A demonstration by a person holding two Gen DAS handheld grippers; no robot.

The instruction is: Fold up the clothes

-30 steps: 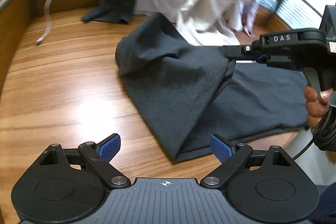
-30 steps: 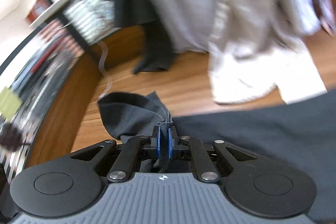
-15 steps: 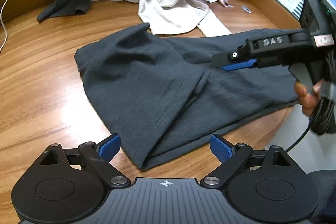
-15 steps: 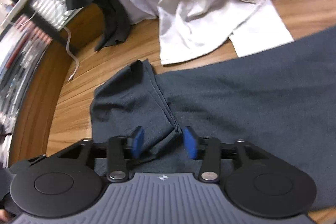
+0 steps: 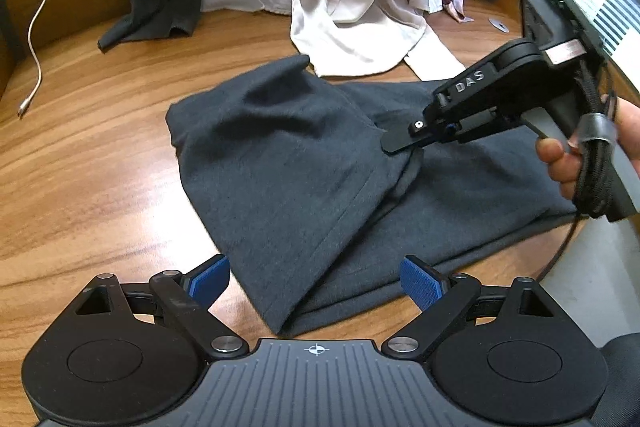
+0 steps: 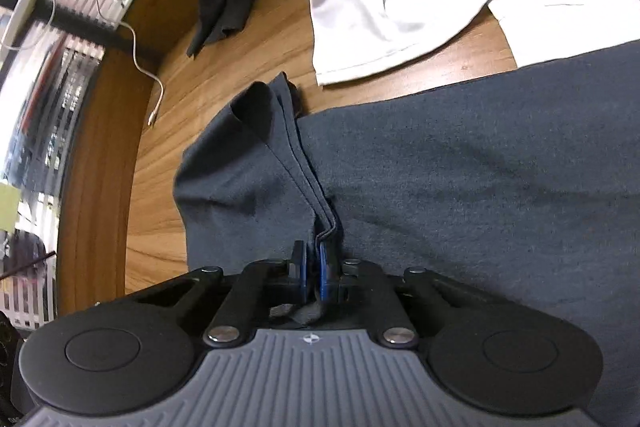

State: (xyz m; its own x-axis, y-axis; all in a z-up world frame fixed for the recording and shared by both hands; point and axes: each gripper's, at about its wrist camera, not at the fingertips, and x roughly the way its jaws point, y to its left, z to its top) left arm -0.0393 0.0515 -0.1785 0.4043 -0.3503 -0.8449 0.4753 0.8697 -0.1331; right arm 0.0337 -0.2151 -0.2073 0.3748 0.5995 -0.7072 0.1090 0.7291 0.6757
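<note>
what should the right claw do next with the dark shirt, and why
Probably lift and draw the pinched hem across. The right claw is shut on the dark shirt, whose sleeve lies bunched over the body; the left claw hangs open near its lower edge.

Right tongs pinching dark grey garment hem, apparently; wooden table beneath.

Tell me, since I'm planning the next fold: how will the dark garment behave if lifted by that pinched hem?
Likely floppy: the garment bunches into soft ridges where the right tool pinches its hem. It would probably drape and sag, as its folded flap already slumps. It seems unlikely to slide freely, lying matte on the table.
</note>
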